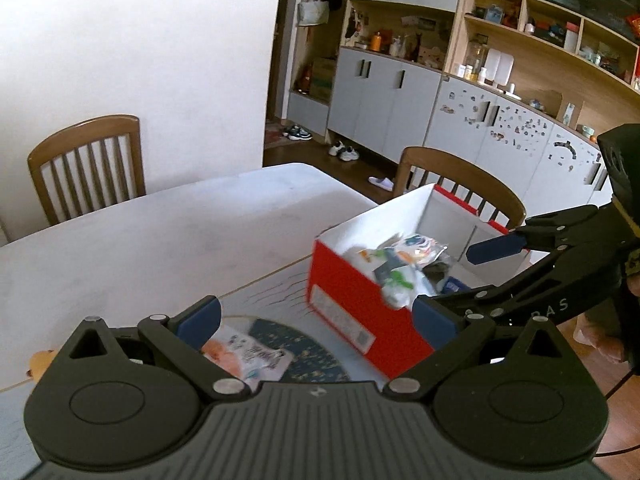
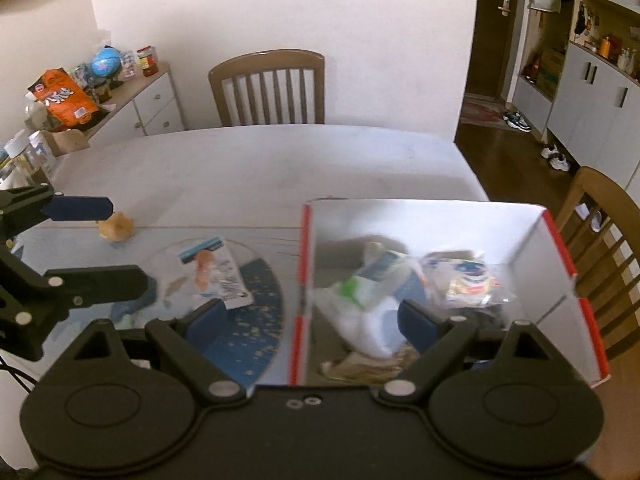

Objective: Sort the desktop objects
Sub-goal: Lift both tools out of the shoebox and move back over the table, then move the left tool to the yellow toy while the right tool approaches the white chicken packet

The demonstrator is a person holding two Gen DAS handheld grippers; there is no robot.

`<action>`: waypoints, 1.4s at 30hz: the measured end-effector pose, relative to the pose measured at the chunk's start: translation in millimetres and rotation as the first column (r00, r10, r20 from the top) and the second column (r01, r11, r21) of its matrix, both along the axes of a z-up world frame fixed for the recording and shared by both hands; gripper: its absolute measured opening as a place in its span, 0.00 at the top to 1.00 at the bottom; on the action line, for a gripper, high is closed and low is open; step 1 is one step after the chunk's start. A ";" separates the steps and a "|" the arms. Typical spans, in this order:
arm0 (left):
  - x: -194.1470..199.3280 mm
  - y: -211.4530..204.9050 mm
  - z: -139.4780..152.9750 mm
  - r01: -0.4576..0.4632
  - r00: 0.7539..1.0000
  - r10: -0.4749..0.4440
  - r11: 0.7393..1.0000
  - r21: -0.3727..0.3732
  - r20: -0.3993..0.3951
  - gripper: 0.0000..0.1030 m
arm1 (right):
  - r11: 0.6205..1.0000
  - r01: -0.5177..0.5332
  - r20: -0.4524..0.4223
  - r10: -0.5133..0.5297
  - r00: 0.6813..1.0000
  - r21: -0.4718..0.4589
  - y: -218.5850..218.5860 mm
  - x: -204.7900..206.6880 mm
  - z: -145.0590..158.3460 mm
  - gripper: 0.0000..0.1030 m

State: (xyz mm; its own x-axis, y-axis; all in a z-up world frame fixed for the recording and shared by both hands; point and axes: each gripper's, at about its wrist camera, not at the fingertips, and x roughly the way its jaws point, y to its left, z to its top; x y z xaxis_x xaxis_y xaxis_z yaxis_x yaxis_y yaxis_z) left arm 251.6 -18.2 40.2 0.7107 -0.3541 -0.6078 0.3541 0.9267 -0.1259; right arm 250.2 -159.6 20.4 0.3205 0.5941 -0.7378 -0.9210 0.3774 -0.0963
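One red-and-white cardboard box (image 2: pixel 440 220) stood open on the white desk (image 1: pixel 160 232), heaped with several crinkled packets (image 2: pixel 464 280); their exact number could not be told through the blur. One flat packet with an orange print (image 2: pixel 216 276) lay on a round dark-blue patterned mat (image 2: pixel 256 320) just left of the box, apart from it. One small tan lump (image 2: pixel 117 227) sat on the desk beyond the mat; what it was could not be told. Two wooden chairs stood at the desk, one at the far side (image 2: pixel 267 88) and one beside the box (image 1: pixel 460 180).

The right gripper (image 2: pixel 310 320) had its fingers spread wide and released, grasping nothing; one finger hung over the mat and the other over the box's contents, the red box wall between them. The left gripper (image 1: pixel 316 324) was likewise wide open and empty, the flat packet lying below and just inside its left finger (image 1: pixel 200 320), the box corner near its right finger.
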 end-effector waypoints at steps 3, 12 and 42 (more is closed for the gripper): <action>-5.3 16.0 -1.2 -0.014 1.000 0.014 1.000 -0.002 0.003 0.01 | 1.000 -0.010 -0.006 0.010 1.000 0.002 8.5 -13.3 -2.7 0.10; -15.6 61.7 -5.6 -0.080 0.997 0.080 0.997 -0.016 0.004 0.01 | 0.999 -0.048 -0.008 0.048 0.999 0.003 29.6 -52.9 -14.9 0.10; -17.3 173.9 -58.5 -0.278 0.960 0.278 0.961 0.000 -0.032 0.00 | 0.989 -0.133 0.001 0.134 0.991 -0.067 85.2 -106.5 -64.8 0.10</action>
State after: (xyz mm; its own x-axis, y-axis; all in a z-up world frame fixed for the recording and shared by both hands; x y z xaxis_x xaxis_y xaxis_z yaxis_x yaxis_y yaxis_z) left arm 234.2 155.7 -18.3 0.7623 -0.1479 -0.6301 0.0786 0.9875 -0.1367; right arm 143.7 -74.3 -44.4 0.2459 0.5812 -0.7757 -0.9621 0.2435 -0.1225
